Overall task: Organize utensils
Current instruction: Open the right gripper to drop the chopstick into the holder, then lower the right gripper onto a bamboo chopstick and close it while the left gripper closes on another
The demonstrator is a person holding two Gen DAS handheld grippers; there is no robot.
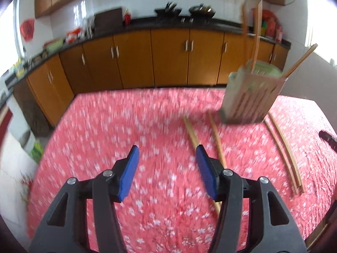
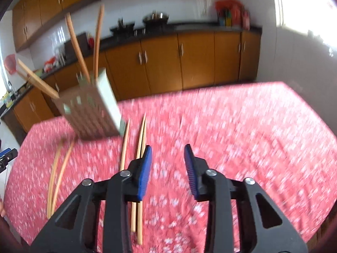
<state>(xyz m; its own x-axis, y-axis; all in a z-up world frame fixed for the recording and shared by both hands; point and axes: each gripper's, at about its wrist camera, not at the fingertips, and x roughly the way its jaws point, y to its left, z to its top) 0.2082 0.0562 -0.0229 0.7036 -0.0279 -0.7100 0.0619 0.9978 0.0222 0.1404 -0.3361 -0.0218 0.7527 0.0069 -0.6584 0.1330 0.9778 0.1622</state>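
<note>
Left wrist view: the left gripper [image 1: 167, 158] hangs over the red floral table [image 1: 105, 126] with its blue pads set well apart and nothing between them. A slotted wooden holder [image 1: 250, 103] stands near the table's far edge, three chopsticks [image 1: 258, 31] rising from it. Loose chopsticks lie on the cloth in front of it: a left pair [image 1: 191, 135] running under the right pad, and a right pair [image 1: 282, 145] toward the right edge.

Right wrist view: the right gripper [image 2: 167, 158] has its jaws parted and empty. The right pair passes just under its left pad. All is motion-blurred.
</note>
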